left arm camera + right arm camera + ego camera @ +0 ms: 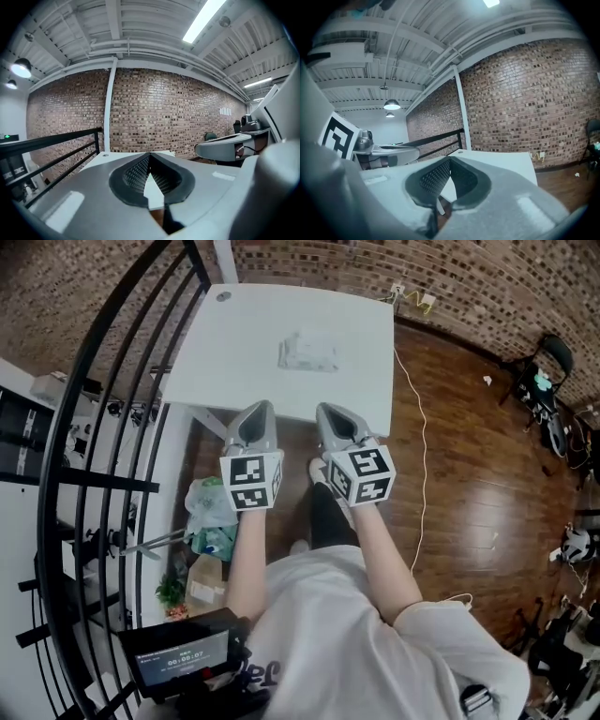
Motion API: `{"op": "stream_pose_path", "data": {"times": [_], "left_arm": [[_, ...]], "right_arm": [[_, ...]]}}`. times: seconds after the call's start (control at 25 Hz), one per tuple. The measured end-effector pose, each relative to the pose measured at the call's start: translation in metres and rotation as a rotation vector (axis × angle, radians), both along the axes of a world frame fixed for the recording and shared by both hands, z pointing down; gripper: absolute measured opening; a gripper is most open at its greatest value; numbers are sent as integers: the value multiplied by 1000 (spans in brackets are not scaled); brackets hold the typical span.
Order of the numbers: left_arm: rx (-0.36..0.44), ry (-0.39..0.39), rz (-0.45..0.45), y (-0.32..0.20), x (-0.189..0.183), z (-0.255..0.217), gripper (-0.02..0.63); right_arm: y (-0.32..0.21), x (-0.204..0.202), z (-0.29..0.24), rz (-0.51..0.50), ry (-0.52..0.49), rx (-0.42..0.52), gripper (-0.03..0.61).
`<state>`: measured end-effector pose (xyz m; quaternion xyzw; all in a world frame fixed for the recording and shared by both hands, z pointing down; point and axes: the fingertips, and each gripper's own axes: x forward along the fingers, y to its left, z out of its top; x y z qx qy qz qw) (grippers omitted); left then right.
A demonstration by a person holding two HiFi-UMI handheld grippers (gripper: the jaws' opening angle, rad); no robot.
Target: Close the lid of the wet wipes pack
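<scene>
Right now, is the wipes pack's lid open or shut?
Cannot tell: the wet wipes pack lies flat on the table, too small and pale in the head view to make out its lid.

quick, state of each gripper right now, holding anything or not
left gripper: closed, holding nothing
right gripper: closed, holding nothing

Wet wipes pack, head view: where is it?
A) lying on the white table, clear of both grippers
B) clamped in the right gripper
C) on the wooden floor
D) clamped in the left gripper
A: the wet wipes pack lies flat on the white table, while the left gripper and right gripper are short of it, at the table's near edge.
</scene>
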<state>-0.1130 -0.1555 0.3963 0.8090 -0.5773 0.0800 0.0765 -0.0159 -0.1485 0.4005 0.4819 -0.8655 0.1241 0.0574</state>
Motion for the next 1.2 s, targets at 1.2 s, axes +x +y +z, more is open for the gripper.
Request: {"op": "stream_pose_path", "data": {"times": [1.2], "left_arm": [[-153,-33,22,-318,61,56,17]], "right_arm": [[-323,46,74,-290,13,-218,-9]]}}
